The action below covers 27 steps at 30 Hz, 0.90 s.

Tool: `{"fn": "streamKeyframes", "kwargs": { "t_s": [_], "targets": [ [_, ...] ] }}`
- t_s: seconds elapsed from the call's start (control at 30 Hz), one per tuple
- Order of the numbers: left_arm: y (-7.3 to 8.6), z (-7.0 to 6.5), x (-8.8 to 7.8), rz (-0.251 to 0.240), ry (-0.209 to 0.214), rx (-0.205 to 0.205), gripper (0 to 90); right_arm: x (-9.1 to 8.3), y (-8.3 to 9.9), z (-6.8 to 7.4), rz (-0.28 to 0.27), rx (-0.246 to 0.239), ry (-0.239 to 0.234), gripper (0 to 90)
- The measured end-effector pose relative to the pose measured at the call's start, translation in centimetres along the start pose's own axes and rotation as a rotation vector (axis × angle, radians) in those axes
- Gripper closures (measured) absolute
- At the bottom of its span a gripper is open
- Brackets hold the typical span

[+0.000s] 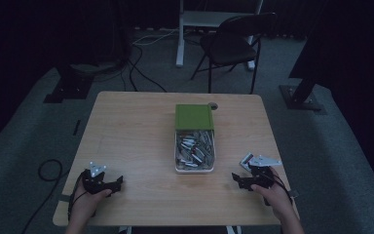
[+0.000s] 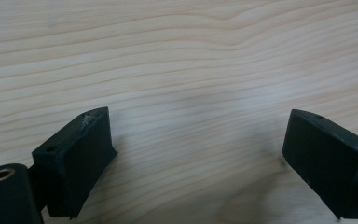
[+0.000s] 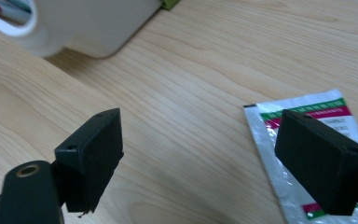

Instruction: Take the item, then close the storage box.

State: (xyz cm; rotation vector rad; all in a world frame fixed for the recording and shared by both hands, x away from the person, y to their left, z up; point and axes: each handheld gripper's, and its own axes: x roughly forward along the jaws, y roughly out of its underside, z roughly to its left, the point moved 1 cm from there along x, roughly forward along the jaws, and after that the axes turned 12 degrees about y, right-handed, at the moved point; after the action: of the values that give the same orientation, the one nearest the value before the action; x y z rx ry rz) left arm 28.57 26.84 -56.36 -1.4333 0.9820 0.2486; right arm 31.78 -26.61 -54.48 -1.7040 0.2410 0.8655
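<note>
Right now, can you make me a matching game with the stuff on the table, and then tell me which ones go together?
Things:
1. sachet
2. green lid
3. white box
4. left gripper

Places or states:
A. covers the far half of the box
B. jaws open over bare wood, holding nothing
C. lies flat on the table beside the right gripper
D. sits in the middle of the table, full of small packets

Pairs: 1-C, 2-A, 3-D, 4-B
</note>
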Motion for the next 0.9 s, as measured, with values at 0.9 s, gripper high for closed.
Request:
{"fn": "streamKeyframes", "kwargs": {
  "t_s": [0.9],
  "targets": [
    [-3.6, -7.3, 1.5, -0.014, 0.222, 0.220, 9.1, -0.5, -1.7, 2.3, -0.038, -0.010, -0.097, 13.6]
  ]
}}
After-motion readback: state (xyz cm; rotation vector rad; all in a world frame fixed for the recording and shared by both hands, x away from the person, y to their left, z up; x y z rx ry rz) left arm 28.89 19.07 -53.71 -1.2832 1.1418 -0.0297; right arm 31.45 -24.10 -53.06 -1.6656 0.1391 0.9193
